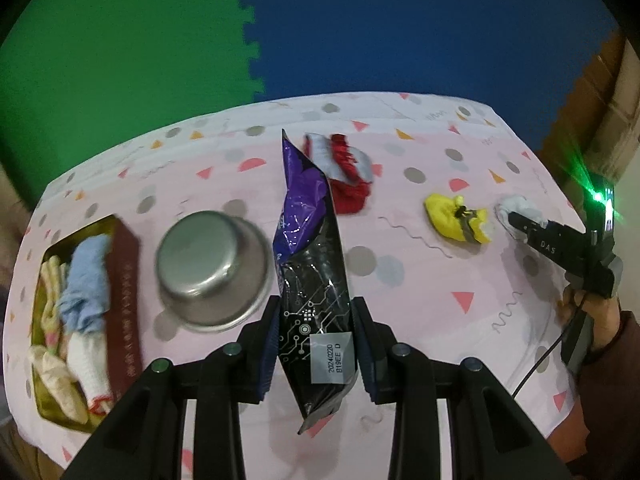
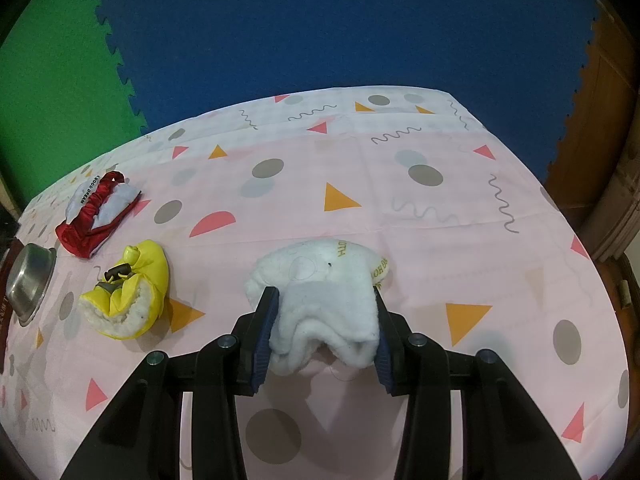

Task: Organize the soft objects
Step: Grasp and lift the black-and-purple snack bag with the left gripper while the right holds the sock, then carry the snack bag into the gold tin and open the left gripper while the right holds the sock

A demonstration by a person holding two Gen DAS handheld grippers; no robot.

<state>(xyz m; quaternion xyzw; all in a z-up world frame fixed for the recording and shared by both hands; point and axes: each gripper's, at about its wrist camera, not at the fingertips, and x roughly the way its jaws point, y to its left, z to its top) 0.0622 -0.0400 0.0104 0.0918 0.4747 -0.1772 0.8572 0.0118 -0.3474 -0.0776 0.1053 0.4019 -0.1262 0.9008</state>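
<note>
Two grips at once, and each carries its own risk. My left gripper (image 1: 314, 344) is clamped on a purple and black foil bag (image 1: 310, 248), pads pressing its lower part, with the bag held clear of the table and most of its length sticking out past my fingers. It hangs just beside the steel bowl (image 1: 212, 268); a careless swing could knock that bowl, I judge. Foil is slick, and the bag's long free end could lever it out of the pinch.

My right gripper (image 2: 324, 334) is closed on a white fleece item (image 2: 320, 292), the pile bulging between the pads while the far part rests on the cloth. Soft pile compresses, so I judge the hold may be only on the outer folds; on a lift the rest could unroll and drag.

Still loose on the table: a yellow padded item (image 2: 132, 300) and a red and grey one (image 2: 98, 212), well apart from the white fleece. Soft things already lie in the box (image 1: 126, 292) at the left edge, beside the bowl: a light blue cloth (image 1: 86, 284) and pale pieces. Whether the foil bag counts as soft I cannot say.

Surface: a pink tablecloth (image 2: 400, 216) printed with dots, triangles and squiggles, creased, which could snag dragged fabric. Room: green and blue interlocking foam mats (image 1: 200, 40) below, wooden furniture (image 2: 600, 120) at right.
</note>
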